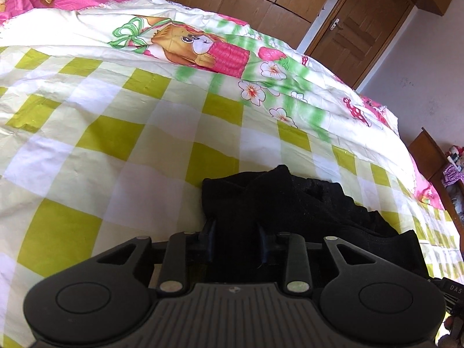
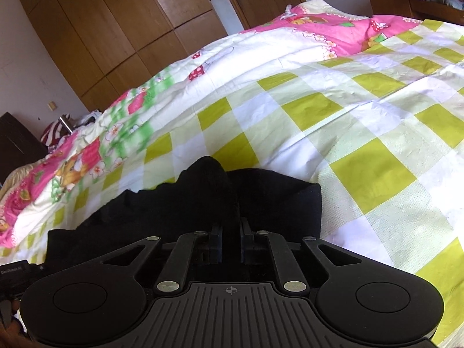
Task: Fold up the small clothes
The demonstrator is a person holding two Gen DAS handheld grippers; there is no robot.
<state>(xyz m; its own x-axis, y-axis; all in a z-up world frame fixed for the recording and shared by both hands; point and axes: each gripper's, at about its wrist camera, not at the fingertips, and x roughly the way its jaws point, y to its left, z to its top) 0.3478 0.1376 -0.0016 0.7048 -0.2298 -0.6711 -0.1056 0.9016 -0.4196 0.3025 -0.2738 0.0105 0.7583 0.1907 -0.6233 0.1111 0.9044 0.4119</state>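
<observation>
Left gripper [image 1: 236, 236] and right gripper [image 2: 231, 239], each pinched on one edge of the black garment [image 2: 179, 206], bunched low over the checked bedspread [image 2: 348, 110]. Likely slipped or folded crooked if pulled unevenly, given thin bites of cloth.

Ahead of us the checked bedspread [image 1: 121, 133] lies flat and bare right up to the raised quilt fold [image 1: 203, 46], so we have open room forward and out to both sides. The only thing in the way close in is the black garment [image 2: 275, 203], bunched up against both sets of fingers. Wardrobe [image 2: 110, 34], door [image 1: 351, 26] and side cabinet [image 1: 432, 156] stand well apart, beyond the bed.
</observation>
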